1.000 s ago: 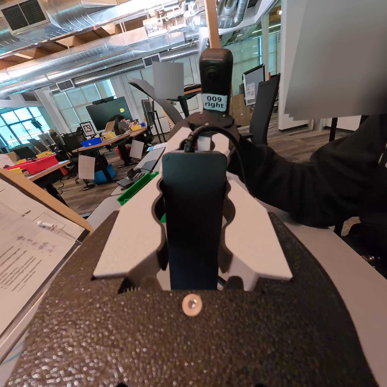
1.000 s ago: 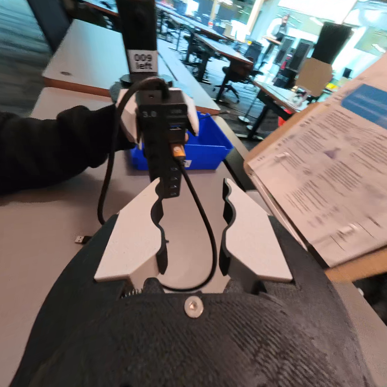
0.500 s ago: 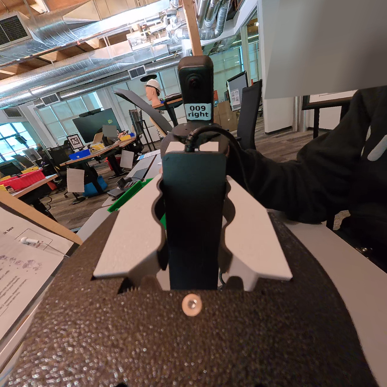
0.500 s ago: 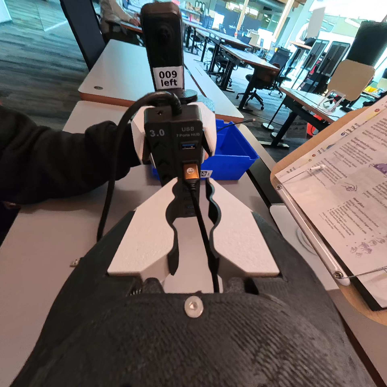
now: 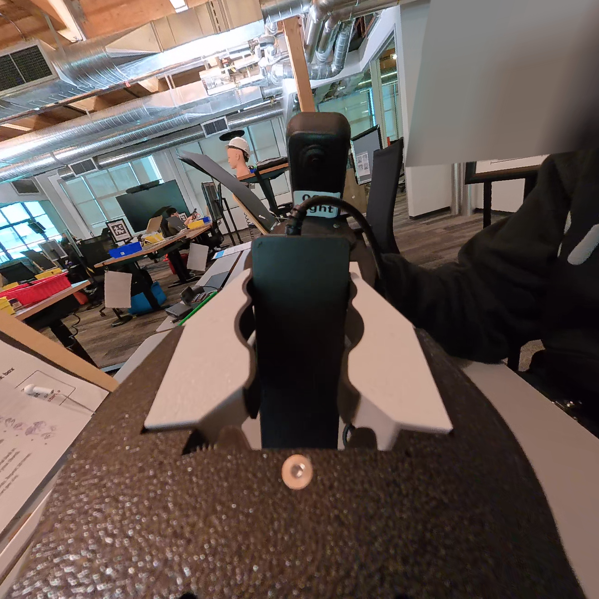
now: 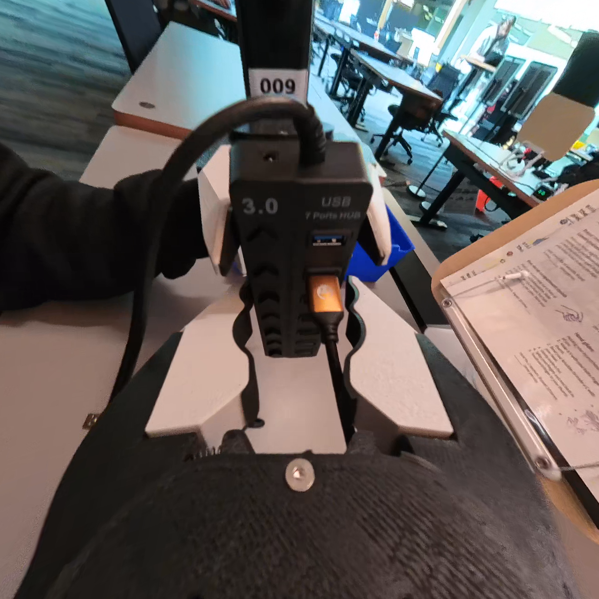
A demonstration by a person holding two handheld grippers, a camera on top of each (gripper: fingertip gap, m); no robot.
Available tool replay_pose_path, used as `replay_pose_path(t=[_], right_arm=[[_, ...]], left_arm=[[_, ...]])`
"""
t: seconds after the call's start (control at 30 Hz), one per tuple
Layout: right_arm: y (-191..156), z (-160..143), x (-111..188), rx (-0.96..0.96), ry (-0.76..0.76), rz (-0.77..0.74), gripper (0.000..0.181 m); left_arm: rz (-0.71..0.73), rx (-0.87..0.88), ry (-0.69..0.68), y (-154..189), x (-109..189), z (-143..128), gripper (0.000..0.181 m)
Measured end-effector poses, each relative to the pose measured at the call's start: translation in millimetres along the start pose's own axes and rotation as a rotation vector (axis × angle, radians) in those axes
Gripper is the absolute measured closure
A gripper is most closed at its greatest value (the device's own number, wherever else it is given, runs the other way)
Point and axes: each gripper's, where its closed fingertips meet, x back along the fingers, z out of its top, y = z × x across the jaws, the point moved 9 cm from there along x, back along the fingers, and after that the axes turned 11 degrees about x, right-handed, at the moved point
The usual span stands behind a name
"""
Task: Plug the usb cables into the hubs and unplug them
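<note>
A black USB hub (image 5: 299, 324) stands upright, held in my left gripper (image 5: 299, 275), whose jaws are shut on its sides; this view shows the hub's plain back. In the right wrist view the hub's port face (image 6: 275, 227) shows, with the left gripper's white fingers (image 6: 214, 220) clamped on its upper part. An orange USB plug (image 6: 324, 293) sits in the second port of the right column. Its black cable (image 6: 334, 363) runs down between my right gripper's jaws. My right gripper (image 6: 298, 285) is open and flanks the hub's lower end and the plug. The hub's own cable (image 6: 181, 162) loops off its top.
A blue bin (image 6: 389, 252) stands behind the hub. A tilted stand with a printed sheet (image 6: 534, 324) is on the right, and it also shows in the left wrist view (image 5: 32, 421). A loose plug (image 6: 90, 421) lies on the white table (image 6: 48, 372). A black sleeve (image 6: 81, 233) reaches in.
My right gripper narrowed around the cable half a second ago, then widened again and moved closer, so the hub's lower end now sits between its jaws. The left gripper kept hold of the hub.
</note>
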Motion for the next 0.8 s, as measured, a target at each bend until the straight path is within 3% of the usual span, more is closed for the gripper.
replay_pose_path(t=[0.2,0.33,0.47,0.8], right_arm=[[1,0,-1,0.044,-0.042,-0.004,0.13],[0,-2,3,0.112,-0.161,-0.046,0.13],[-5,2,-1,0.114,-0.164,-0.014,0.13],[-5,-1,1,0.115,-0.237,-0.025,0.13]], left_arm=[[0.057,-0.015,-0.076,2,2,2,0.128],[0.113,-0.049,-0.191,3,3,-5,0.123],[0.059,-0.011,-0.173,7,-8,-5,0.12],[0.089,-0.028,-0.183,4,-13,-7,0.121]])
